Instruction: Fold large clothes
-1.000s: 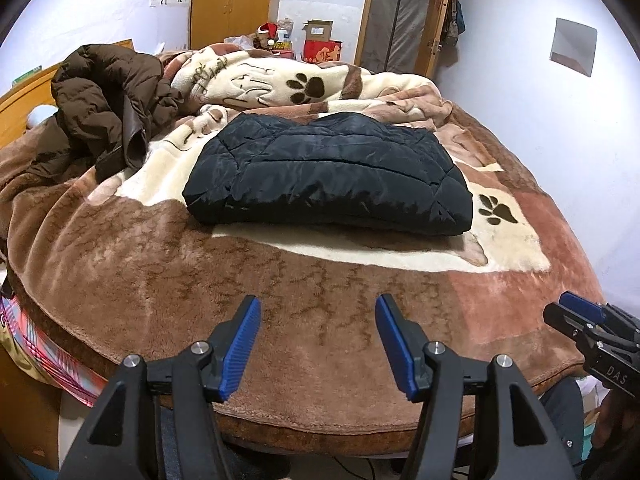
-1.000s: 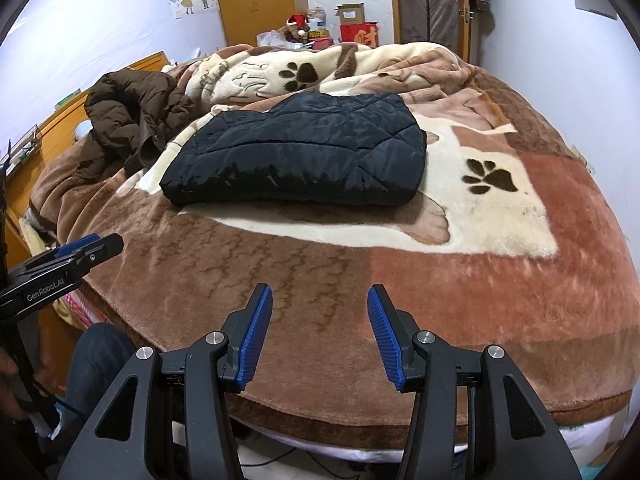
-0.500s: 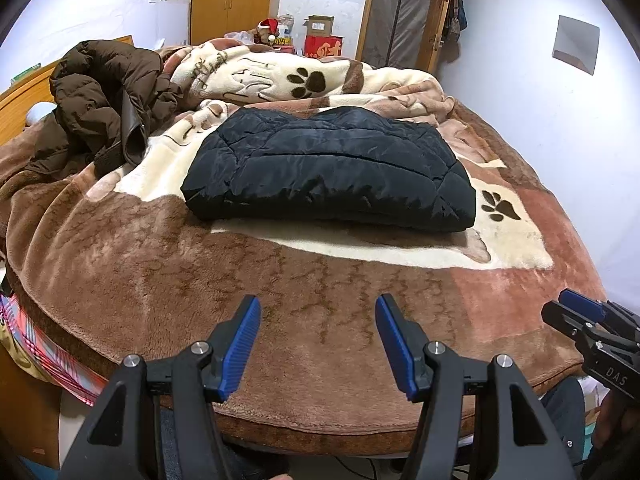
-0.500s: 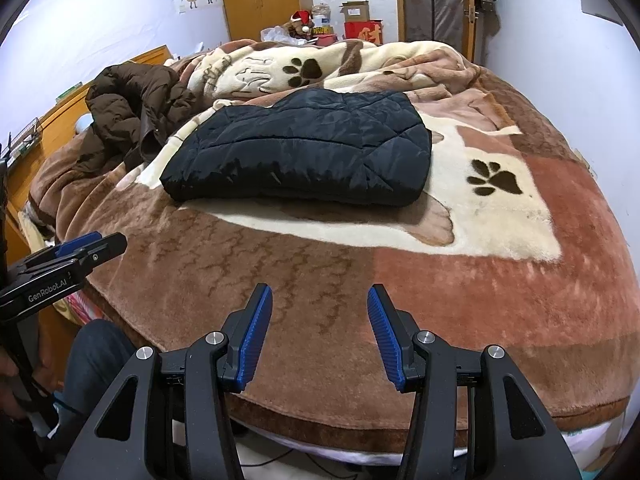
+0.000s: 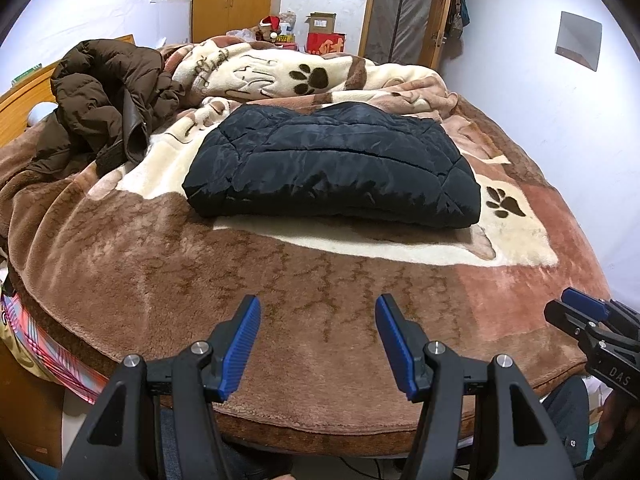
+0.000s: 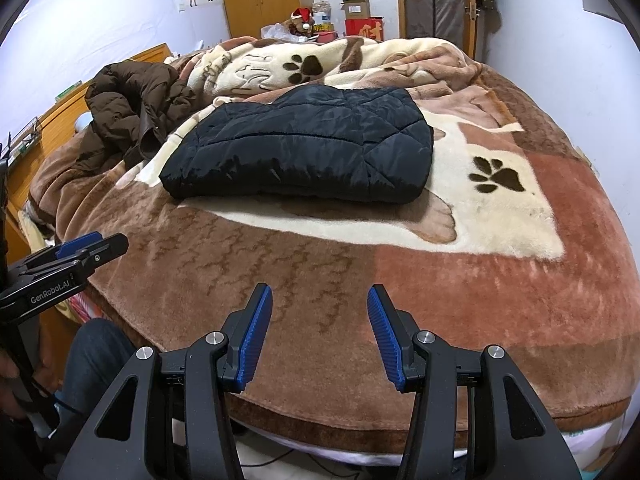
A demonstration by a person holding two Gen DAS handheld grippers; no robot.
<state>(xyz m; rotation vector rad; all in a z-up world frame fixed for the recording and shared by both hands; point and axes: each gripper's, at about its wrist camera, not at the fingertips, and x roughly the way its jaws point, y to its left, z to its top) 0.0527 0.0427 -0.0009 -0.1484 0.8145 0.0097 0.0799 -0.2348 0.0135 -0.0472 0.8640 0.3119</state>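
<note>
My brown coat [image 5: 100, 96] is a bunched heap, so I can't tell its sleeves from its body, and whatever lies under my folded black jacket [image 5: 332, 168] is covered. The clutter [image 6: 320, 24] behind the bed is too small to name. My right tool [image 5: 592, 332] is cut off by the left view's edge.

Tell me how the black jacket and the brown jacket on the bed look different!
The black jacket is folded into a neat flat rectangle; the brown jacket sits in a crumpled, bunched-up heap. The black jacket lies in the middle of the blanket; the brown jacket is off at the left side, farther back. The black one looks shiny with stitched quilting; the brown one looks duller. Both are puffy and rest on the same blanket, untouched.
</note>
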